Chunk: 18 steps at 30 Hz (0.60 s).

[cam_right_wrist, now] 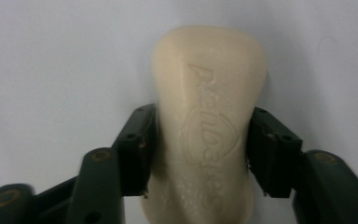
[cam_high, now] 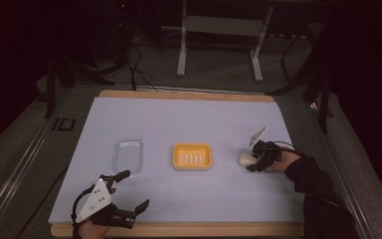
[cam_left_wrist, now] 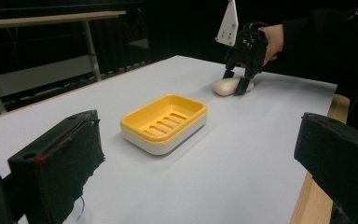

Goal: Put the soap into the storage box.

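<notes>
The soap [cam_right_wrist: 205, 126] is a cream bar with a word pressed into its top. It lies flat on the pale sheet [cam_high: 189, 119] at the right side of the table, to the right of the dish [cam_high: 192, 156] and apart from it. The right gripper [cam_right_wrist: 204, 149] comes down on the soap from above, and its two black jaws stand at the two long sides of the bar. In the right gripper view both pads touch the soap, so the gripper pinches it; the bar rests on the sheet. In the left gripper view the same gripper [cam_left_wrist: 239, 81] stands over the soap [cam_left_wrist: 226, 86], held by a hand in a dark sleeve.

The dish is yellow with slots in its floor and it sits near the middle of the sheet. To the left of it lies a clear tray [cam_high: 128, 155].

The left gripper [cam_high: 132, 191] rests at the near left edge of the table, below the tray, with its jaws spread wide and nothing between them.
</notes>
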Available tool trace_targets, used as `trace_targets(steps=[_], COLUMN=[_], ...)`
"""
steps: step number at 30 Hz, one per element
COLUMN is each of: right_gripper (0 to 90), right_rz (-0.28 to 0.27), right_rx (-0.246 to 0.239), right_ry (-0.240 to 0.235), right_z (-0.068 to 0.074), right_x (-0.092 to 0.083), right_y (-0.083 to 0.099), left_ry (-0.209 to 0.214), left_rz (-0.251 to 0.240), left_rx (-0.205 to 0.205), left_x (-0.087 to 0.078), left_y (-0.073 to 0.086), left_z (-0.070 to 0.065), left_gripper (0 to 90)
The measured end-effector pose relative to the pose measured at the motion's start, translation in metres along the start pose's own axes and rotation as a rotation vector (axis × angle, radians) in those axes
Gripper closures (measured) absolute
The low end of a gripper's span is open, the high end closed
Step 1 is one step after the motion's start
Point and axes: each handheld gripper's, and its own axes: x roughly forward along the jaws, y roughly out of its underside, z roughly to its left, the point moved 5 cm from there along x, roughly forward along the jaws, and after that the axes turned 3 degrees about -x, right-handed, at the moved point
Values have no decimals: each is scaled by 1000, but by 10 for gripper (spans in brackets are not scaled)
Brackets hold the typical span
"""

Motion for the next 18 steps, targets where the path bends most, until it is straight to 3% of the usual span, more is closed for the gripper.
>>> trace_targets(steps=[15,18], right_gripper=[494,494], right_rz=[90,76], right_rx=[-5,-10], right_ry=[-24,-36], right_z=[2,4], right_x=[-5,-11], right_y=[-8,-11], left_ry=[-1,0], left_rz=[-2,-2], left_rx=[-2,-3], left_x=[1,1], left_y=[0,0], left_z=[0,-1], left_gripper=[11,11])
